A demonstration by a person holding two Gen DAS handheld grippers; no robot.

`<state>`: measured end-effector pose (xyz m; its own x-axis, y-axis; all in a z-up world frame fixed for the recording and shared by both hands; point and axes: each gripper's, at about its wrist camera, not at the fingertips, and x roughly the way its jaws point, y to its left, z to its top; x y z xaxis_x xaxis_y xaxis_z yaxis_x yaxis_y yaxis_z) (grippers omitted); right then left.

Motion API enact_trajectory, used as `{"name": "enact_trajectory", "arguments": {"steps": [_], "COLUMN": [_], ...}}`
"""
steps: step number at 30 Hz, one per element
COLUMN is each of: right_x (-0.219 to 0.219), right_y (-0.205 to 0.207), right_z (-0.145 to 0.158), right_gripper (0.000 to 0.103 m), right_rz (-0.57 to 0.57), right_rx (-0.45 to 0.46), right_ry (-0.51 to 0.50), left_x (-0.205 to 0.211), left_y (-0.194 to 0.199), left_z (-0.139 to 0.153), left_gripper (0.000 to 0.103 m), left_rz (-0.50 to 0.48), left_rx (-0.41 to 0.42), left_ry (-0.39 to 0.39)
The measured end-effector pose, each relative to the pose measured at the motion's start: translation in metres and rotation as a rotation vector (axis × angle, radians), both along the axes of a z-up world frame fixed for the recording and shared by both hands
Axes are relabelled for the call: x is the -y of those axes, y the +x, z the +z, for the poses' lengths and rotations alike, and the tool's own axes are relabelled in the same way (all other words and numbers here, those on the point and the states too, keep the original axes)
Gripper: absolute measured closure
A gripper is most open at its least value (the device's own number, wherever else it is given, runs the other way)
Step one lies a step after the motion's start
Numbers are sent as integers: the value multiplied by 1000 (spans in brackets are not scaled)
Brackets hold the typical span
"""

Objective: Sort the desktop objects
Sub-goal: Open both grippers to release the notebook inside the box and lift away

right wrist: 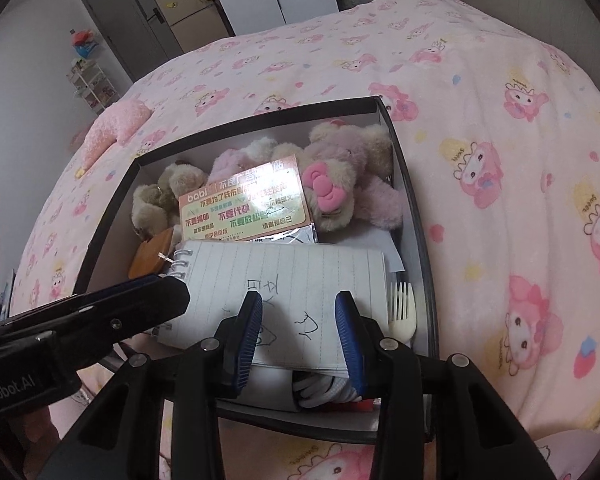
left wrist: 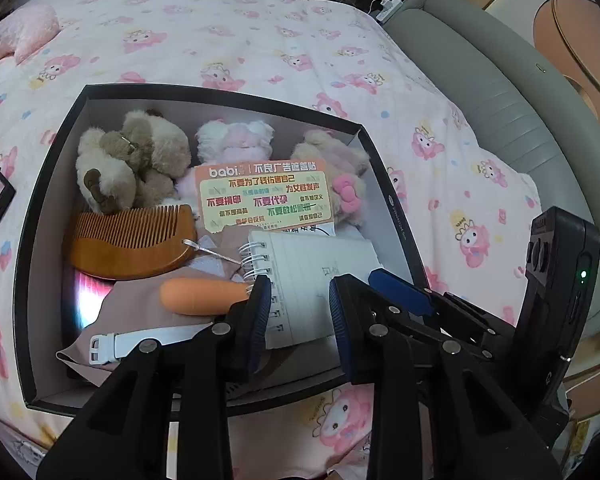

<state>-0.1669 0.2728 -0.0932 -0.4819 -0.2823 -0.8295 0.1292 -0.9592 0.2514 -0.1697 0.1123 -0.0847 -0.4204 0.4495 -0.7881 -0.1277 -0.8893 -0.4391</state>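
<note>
Left tongs (left wrist: 298, 306) are tipped steeply down into the box (left wrist: 40, 208), blue pads standing partway apart over the spiral notebook (left wrist: 320, 272). Nothing is pinched between them, they just hang above the page near the coil edge. No earlier shot here, so that's all I can say about the gap.

Right tongs (right wrist: 299, 328) point down at about the same slant over the same notebook (right wrist: 284, 276), on the side away from the coil. Pads are apart by roughly the same amount, with the handwritten page showing between them. Whether the tips actually touch the paper, can't tell. In the right wrist view the left tongs come in from the left, their tip next to the spiral binding.

The notebook lies flat in the near half of the box, on top of other stuff, and there's just one of it.

Rest of the box, counted:
- three plush toys (left wrist: 132, 160) along the far wall
- one orange sticker card (left wrist: 266, 196) leaning on them
- one wooden comb (left wrist: 134, 240)
- one orange tube-ish thing (left wrist: 204, 292) on pink cloth
- one white strap (left wrist: 140, 342)
- one cream plastic fork (right wrist: 402, 308) by the right wall
- a white cable bundle under the notebook's near edge

The box sits on a bed (left wrist: 260, 40) with a pink cartoon-print blanket. There's a pink pillow (right wrist: 116, 128) at the far corner, a grey padded bed frame along one side, and a dark door (right wrist: 128, 12) and shelves beyond.
</note>
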Motion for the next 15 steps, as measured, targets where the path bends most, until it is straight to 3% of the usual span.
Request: {"name": "enact_trajectory", "arguments": {"steps": [11, 15], "right_x": [-4, -17], "right_y": [-4, 10], "right_z": [-1, 22], "right_gripper": [68, 68], "right_rz": [-23, -105], "right_rx": [7, -68], "right_ry": [-14, -19], "left_x": [1, 1], "left_y": [9, 35], "left_z": [5, 32], "left_gripper": [71, 65], "left_rz": [14, 28], "left_rx": [-8, -111], "left_ry": [-33, -94]}}
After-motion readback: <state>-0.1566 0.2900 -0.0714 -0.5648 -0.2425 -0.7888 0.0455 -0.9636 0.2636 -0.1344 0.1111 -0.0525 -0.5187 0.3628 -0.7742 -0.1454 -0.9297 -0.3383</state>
